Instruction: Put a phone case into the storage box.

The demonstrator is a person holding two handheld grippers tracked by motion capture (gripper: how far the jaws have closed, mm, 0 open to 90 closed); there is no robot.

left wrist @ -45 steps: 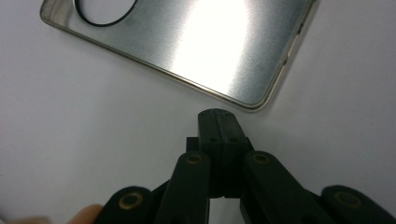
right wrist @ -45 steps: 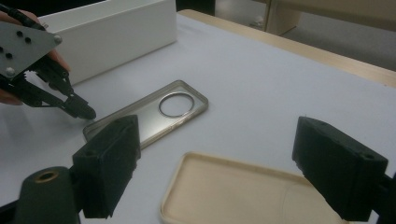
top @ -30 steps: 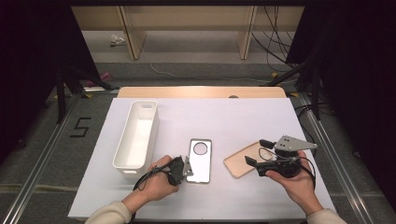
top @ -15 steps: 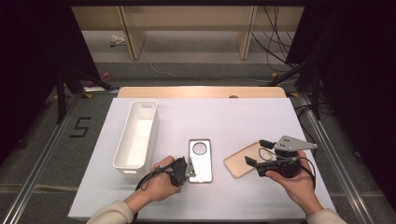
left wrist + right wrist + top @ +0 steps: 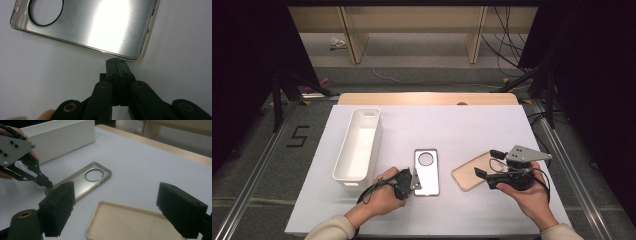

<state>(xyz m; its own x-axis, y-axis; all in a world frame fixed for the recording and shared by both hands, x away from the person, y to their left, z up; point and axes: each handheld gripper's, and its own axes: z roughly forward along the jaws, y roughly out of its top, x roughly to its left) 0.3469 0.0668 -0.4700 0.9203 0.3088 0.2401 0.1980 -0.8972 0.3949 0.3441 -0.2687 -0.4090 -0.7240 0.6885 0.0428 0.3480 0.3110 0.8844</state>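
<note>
Left tool (image 5: 117, 62) pinched shut at the silver phone case (image 5: 85, 25) corner; right tool (image 5: 115, 212) gapes wide, empty, over the beige case (image 5: 130, 222).

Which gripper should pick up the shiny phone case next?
Probably the left gripper. Its shut tips sit right at the corner of the silver phone case. The right gripper is open but hovers over the beige case, farther from the silver one.

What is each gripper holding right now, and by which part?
Nothing. The left gripper is shut with its tips at a corner of the silver case, gripping nothing. The right gripper is open over the beige case.
</note>
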